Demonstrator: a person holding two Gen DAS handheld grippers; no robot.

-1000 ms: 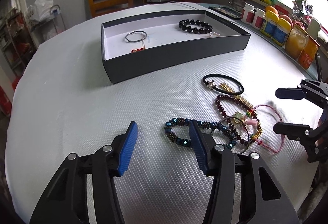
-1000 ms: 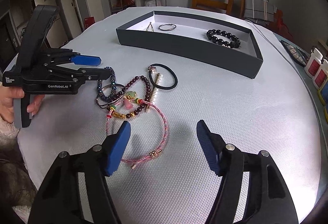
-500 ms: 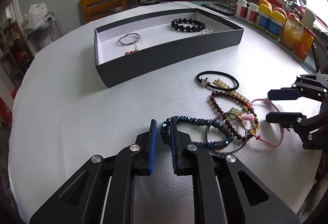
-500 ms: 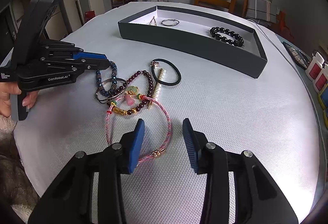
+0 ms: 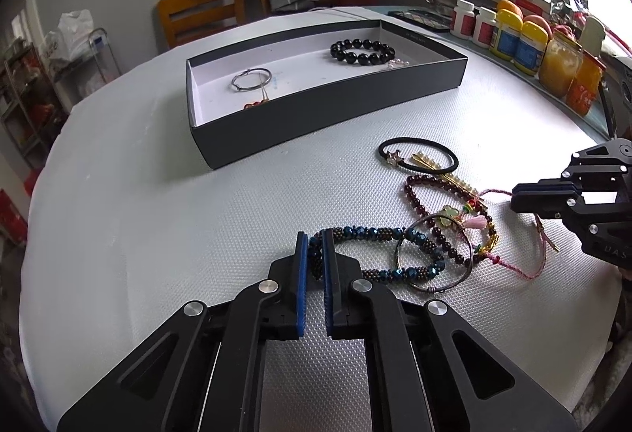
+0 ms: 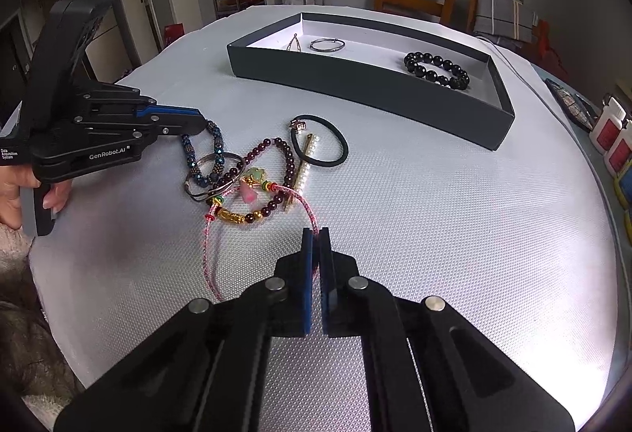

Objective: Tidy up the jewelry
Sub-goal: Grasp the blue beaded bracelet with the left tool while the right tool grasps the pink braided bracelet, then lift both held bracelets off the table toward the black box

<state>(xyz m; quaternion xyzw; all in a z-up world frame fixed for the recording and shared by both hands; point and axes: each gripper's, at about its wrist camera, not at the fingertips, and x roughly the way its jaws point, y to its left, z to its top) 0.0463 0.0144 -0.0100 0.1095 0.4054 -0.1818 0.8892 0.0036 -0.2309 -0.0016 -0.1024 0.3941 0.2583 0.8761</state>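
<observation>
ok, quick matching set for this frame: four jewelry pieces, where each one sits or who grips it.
1. blue beaded bracelet
2. pink woven cord bracelet
3. black round-bead bracelet
4. black elastic hair tie

A. inside the dark grey tray
B. loose on the table
C. clamped by the left gripper
D. clamped by the right gripper

Pairs: 1-C, 2-D, 3-A, 4-B

Bench (image 5: 158, 234): white, with a fine embossed diamond-grid pattern. Tray (image 5: 316, 108): dark grey walls, white floor, holding a black bead bracelet (image 5: 361, 51) and a silver bangle (image 5: 251, 79). On the bench towards its near edge: blue and bronze beaded bracelet (image 5: 379, 234); dark red garnet bead bracelet (image 5: 418, 206); black hair tie (image 5: 418, 153); gold pin set with white pearls (image 6: 310, 159); pink braided cord bracelet (image 6: 209, 254); grippers black with blue pads (image 5: 302, 274).
</observation>
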